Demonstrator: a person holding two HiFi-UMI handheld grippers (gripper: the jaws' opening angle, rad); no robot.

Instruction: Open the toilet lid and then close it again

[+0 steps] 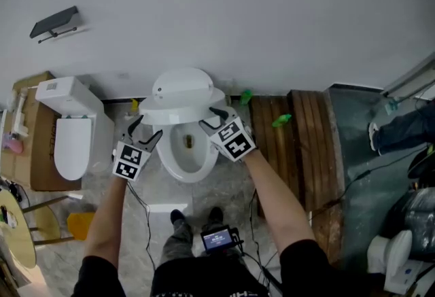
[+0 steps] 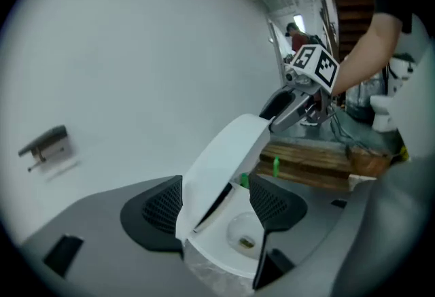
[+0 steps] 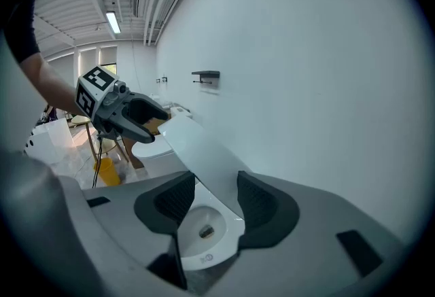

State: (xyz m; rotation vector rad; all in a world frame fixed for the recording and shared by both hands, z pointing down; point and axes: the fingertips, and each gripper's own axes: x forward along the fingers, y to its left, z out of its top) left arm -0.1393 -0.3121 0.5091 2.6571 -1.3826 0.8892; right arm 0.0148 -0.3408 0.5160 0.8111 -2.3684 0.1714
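Observation:
A white toilet [image 1: 189, 156] stands against the wall with its lid [image 1: 182, 94] raised partway, so the bowl shows beneath it. My left gripper [image 1: 143, 131] is at the lid's left edge and my right gripper [image 1: 211, 119] at its right edge. In the left gripper view the tilted lid [image 2: 221, 166] passes between the wide jaws of the left gripper [image 2: 214, 200], and there is a gap to one pad. In the right gripper view the lid [image 3: 204, 153] lies between the spread jaws of the right gripper [image 3: 214, 197]. Neither gripper clamps it.
A second white toilet [image 1: 68, 132] stands on cardboard at the left. A wooden pallet [image 1: 299, 132] lies on the right, with green bottles [image 1: 281, 120] by it. A yellow bucket [image 1: 81, 224] and a stool stand at the lower left. A dark holder [image 1: 54, 22] hangs on the wall.

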